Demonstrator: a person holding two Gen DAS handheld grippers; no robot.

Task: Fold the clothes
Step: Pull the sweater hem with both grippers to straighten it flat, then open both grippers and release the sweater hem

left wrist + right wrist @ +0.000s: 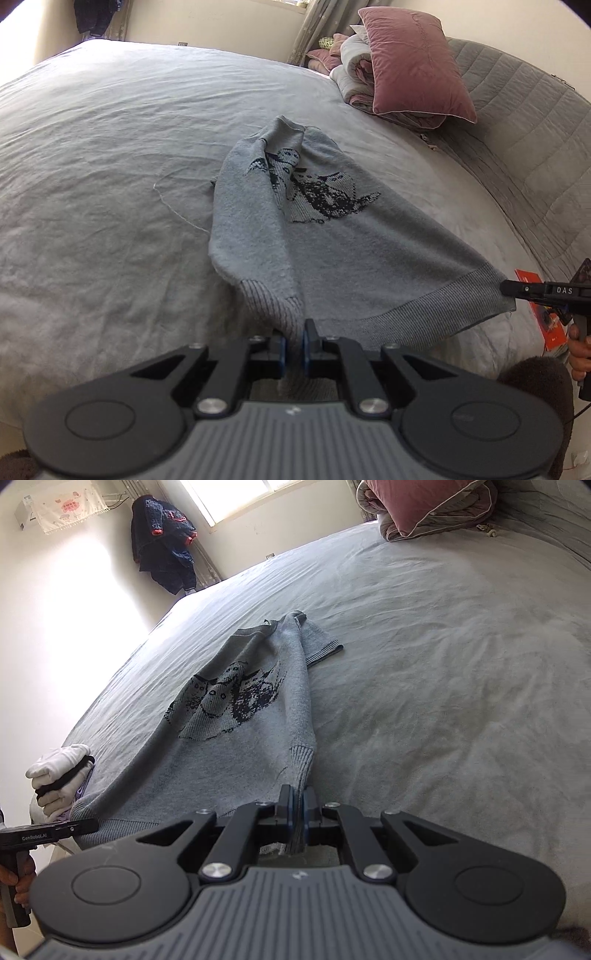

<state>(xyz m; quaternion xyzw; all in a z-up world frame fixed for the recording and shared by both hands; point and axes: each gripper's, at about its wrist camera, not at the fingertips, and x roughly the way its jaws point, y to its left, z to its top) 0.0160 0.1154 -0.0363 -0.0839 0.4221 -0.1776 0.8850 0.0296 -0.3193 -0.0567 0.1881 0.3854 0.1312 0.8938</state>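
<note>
Left gripper (294, 345) and right gripper (298, 812) clamped on sweater (295, 236) hem; "DAS", "GenRoboLAI" printed on grippers.

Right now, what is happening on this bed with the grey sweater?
A person is folding clothes with two tools. The left hand-held gripper is shut on one ribbed bottom corner of the grey sweater, and the right hand-held gripper is shut on the other corner. The rest of the sweater lies stretched over the bed, animal pattern facing up. A small pile of folded clothes sits at the bed's edge.
</note>
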